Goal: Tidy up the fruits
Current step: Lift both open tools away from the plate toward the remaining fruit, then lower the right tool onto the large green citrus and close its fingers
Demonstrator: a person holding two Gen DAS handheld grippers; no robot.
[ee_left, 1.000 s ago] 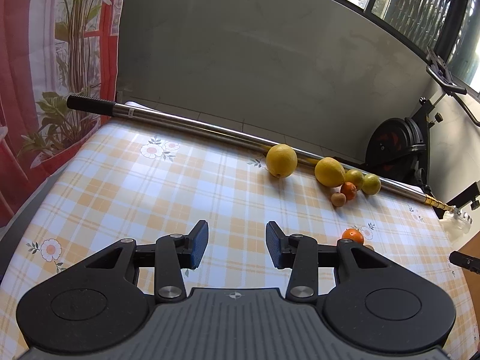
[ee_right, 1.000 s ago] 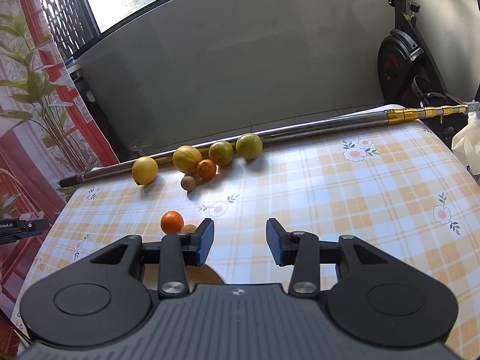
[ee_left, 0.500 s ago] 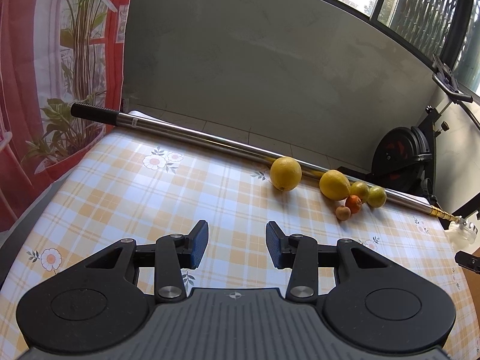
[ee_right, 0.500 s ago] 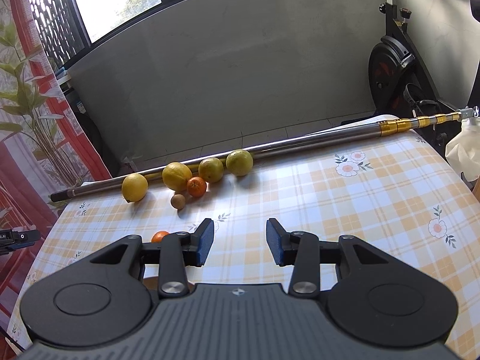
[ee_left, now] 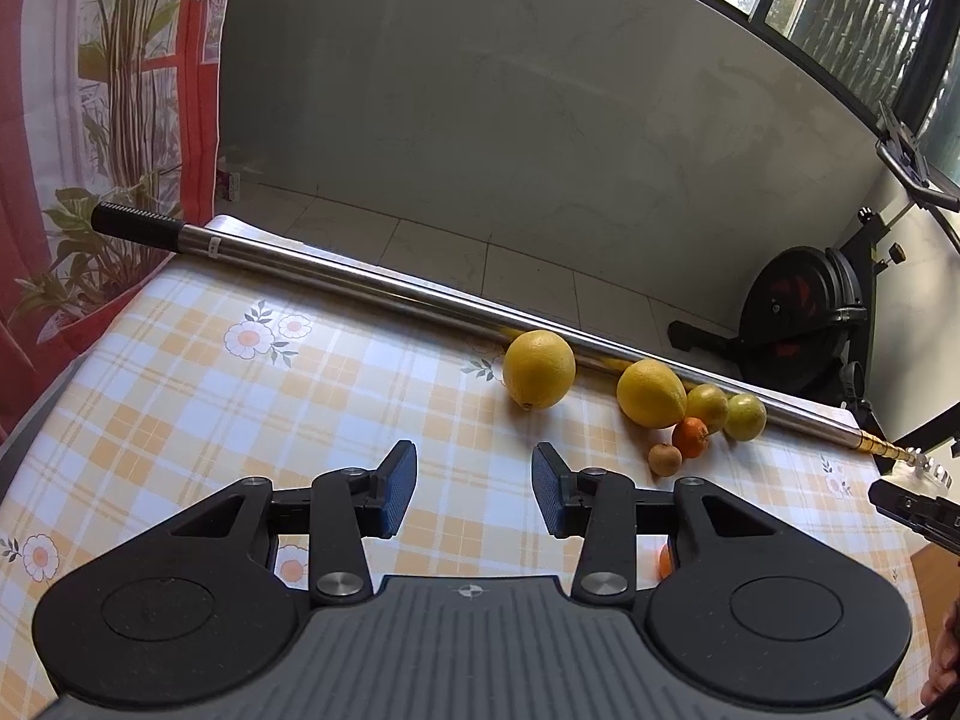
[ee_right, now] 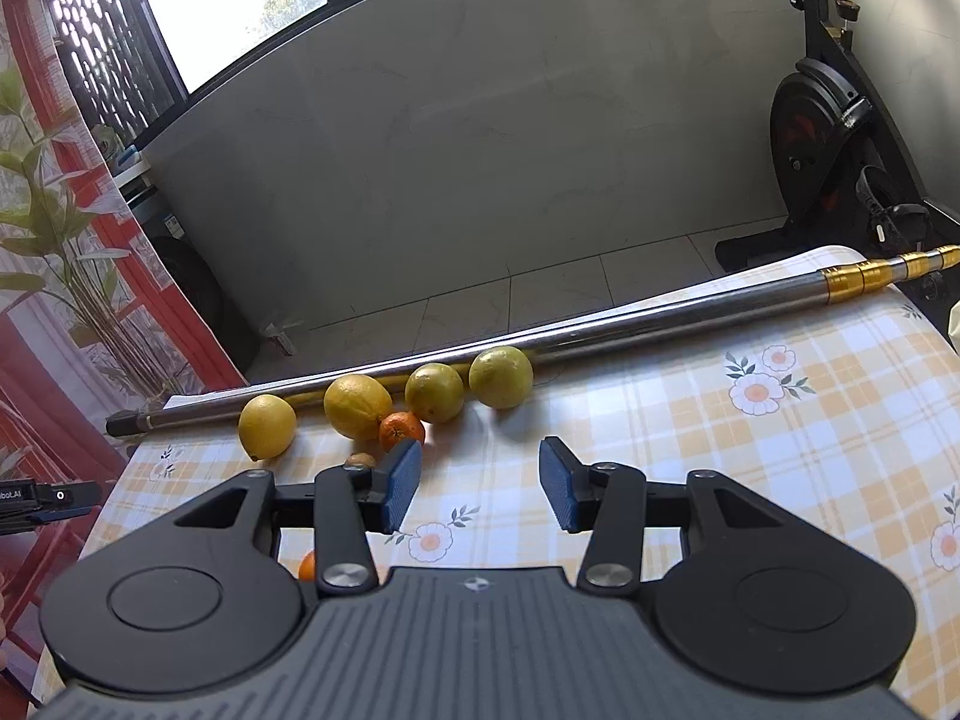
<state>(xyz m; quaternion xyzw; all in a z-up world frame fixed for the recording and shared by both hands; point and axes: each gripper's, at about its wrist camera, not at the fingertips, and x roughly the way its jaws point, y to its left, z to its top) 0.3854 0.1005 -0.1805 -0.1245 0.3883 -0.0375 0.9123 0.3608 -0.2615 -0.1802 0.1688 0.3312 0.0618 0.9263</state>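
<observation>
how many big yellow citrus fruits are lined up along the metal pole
4. All touch or nearly touch the silver metal pole: one round yellow fruit apart at the left end, then a larger one, a greenish-yellow one and another. None seem hidden.

Two lemons [ee_right: 267,425] [ee_right: 357,405], two yellow-green citrus [ee_right: 434,391] [ee_right: 500,376], two small oranges [ee_right: 402,427] [ee_right: 307,565], one brown fruit [ee_left: 665,458], one metal pole [ee_right: 660,318]

At the left edge of my right wrist view, my left gripper [ee_right: 42,498] carries white lettering, cut off, that reads something like "bot.AI". A small white label on the metal pole [ee_left: 214,246] is too small to read.
</observation>
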